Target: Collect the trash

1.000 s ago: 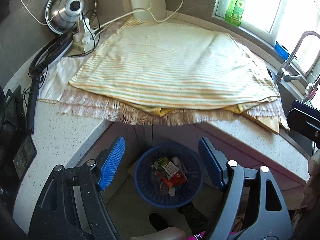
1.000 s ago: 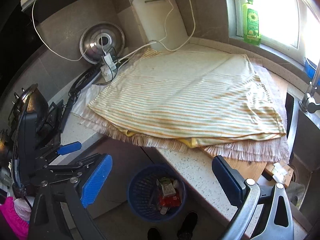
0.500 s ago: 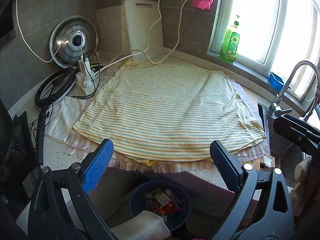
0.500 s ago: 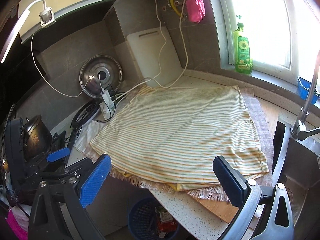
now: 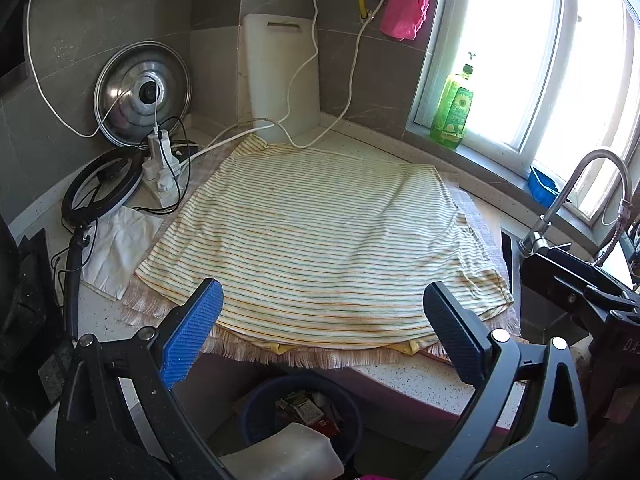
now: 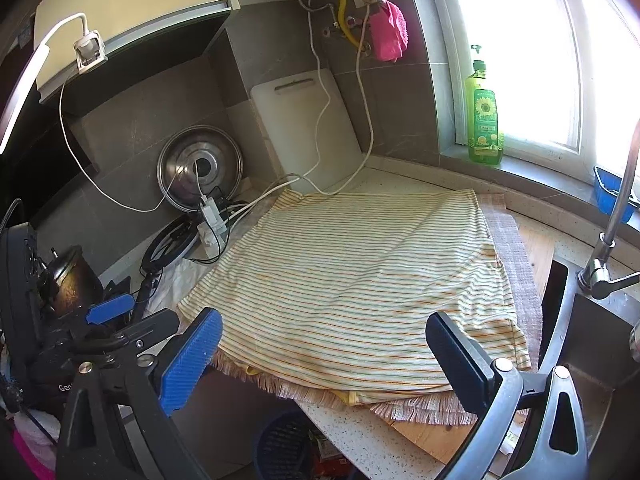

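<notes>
A blue mesh trash basket [image 5: 256, 404] stands on the floor below the counter edge, with wrappers and cartons [image 5: 304, 410] inside; it also shows in the right wrist view [image 6: 280, 444]. My left gripper [image 5: 324, 320] is open and empty, above the counter's front edge and the basket. My right gripper [image 6: 324, 348] is open and empty, held over the front of a striped cloth [image 6: 352, 288]. The striped cloth [image 5: 320, 240] covers the counter and nothing lies on it.
A pot lid [image 5: 142, 92], power strip with cables [image 5: 160, 168], ring light [image 5: 100, 188] and white cutting board [image 5: 280, 76] are at the back. A green soap bottle [image 5: 454, 108] stands on the sill. The faucet [image 5: 576, 200] and sink [image 6: 592, 340] are on the right.
Both grippers have risen and tilted up from the basket toward the counter. The basket has dropped to the bottom of both views. Both jaws stay open.
</notes>
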